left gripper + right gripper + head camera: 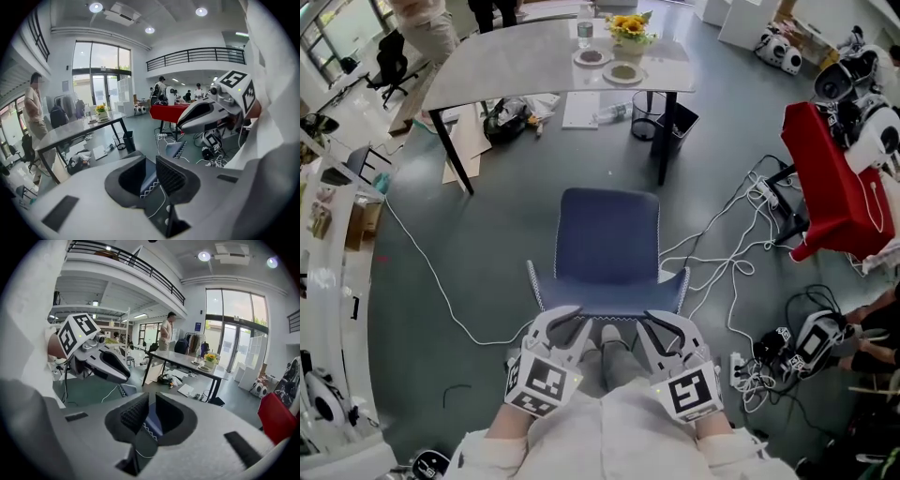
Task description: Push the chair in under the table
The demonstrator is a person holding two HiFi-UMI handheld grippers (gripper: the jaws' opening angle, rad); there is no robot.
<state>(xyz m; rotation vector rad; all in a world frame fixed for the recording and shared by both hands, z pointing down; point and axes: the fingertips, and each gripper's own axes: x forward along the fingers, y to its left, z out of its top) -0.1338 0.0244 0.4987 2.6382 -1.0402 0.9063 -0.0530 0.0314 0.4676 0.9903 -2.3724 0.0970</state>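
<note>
The chair (609,248) stands on the open floor in the middle of the head view, well apart from the counter (516,61), which lies at 12 o'clock. Its backrest (609,302) is at the 6 o'clock side, nearest the person, and its seat front points to 12 o'clock, straight at the counter's underside. The seat-to-back axis therefore runs 6 to 12, and the backrest's top edge runs 9 to 3.

Both tools sit at that top edge, the left tool (565,323) towards 9 o'clock and the right tool (661,323) towards 3 o'clock. This is probably so that a push lands evenly on both halves and the chair travels without turning. Each tool's jaws stand a little apart with nothing clamped. The blue edge with its white zigzag stitching shows beyond each gap. I cannot tell whether the tips touch the backrest.

The chair lines up with the counter's right half, so the right-hand leg (666,141) looks like the thing to clear.
</note>
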